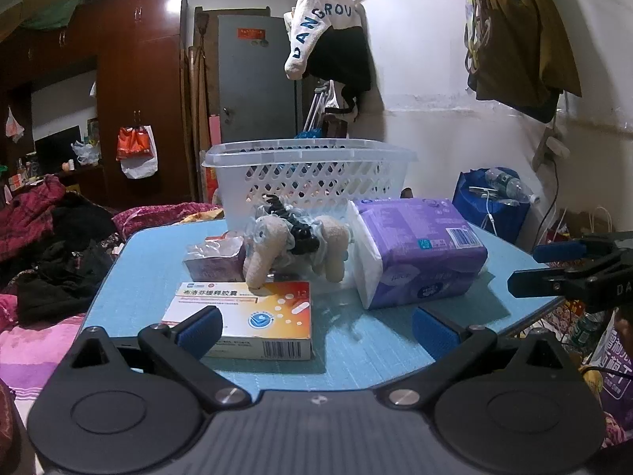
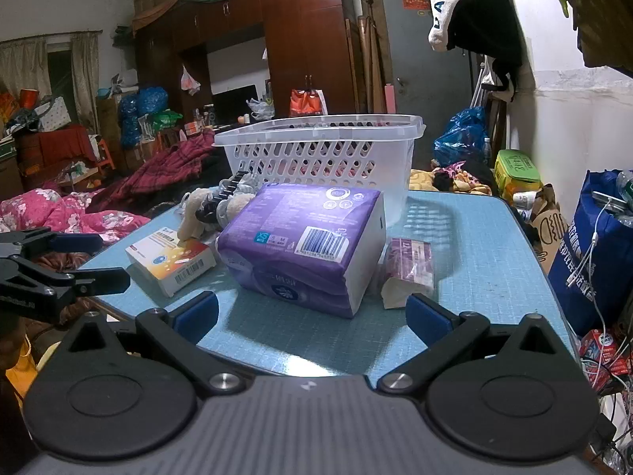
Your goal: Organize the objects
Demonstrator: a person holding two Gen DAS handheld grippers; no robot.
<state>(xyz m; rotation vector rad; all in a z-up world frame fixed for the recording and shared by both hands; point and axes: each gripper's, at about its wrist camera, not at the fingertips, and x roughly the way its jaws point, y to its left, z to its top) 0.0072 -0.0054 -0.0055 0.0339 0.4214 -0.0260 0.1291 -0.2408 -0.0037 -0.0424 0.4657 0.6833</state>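
Observation:
On the blue table stand a white lattice basket at the back, a purple tissue pack, a plush toy with a black hair claw, an orange-and-white medicine box and a small pink packet. My left gripper is open just short of the medicine box. My right gripper is open in front of the purple tissue pack, with another small pink packet to its right. The basket sits behind. Each gripper shows at the edge of the other's view.
Bedding and clothes pile up left of the table. A blue bag with cables stands on the right by the wall. Wardrobes and a grey door lie behind; clothes hang on the wall.

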